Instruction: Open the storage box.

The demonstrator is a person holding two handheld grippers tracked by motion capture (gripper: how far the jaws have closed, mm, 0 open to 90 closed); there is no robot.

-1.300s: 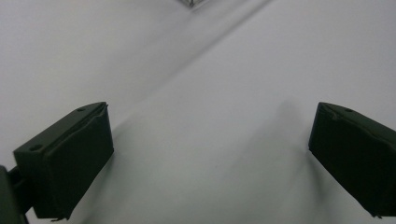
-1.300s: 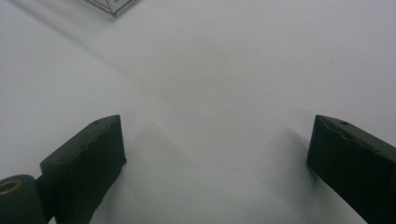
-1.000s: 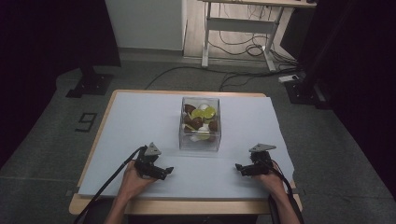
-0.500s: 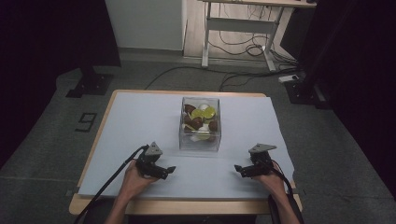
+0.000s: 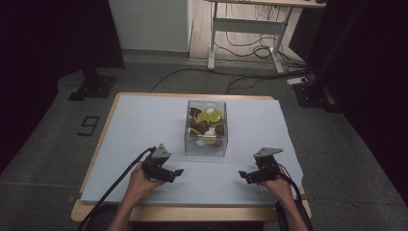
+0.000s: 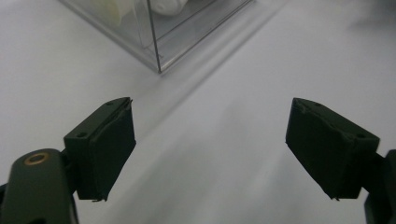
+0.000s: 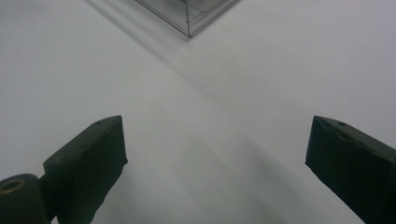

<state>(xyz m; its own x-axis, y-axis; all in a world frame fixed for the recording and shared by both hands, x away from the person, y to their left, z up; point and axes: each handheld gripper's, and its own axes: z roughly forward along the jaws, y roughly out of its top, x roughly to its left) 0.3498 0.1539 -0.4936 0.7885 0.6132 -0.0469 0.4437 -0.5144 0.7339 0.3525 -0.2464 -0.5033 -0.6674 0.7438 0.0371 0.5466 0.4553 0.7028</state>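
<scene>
A clear plastic box (image 5: 206,127) stands in the middle of the white table cover (image 5: 144,120), holding several brown, yellow-green and white pieces. One lower corner of the clear box (image 6: 156,46) is near in the left gripper view, and the box corner (image 7: 189,21) is farther off in the right gripper view. My left gripper (image 5: 177,173) rests near the front edge, left of the box, open with nothing between its jaws (image 6: 210,154). My right gripper (image 5: 243,176) lies to the front right, also open and empty (image 7: 215,163). Both point inward toward the table's middle.
A wooden table edge (image 5: 192,214) runs along the front. Black cables (image 5: 110,190) trail from the grippers off the near edge. Beyond the table are a desk frame (image 5: 245,36), floor cables (image 5: 250,50) and black stands (image 5: 91,86).
Both hands have stayed almost still; the right gripper has edged slightly toward the front. The box has not moved.
</scene>
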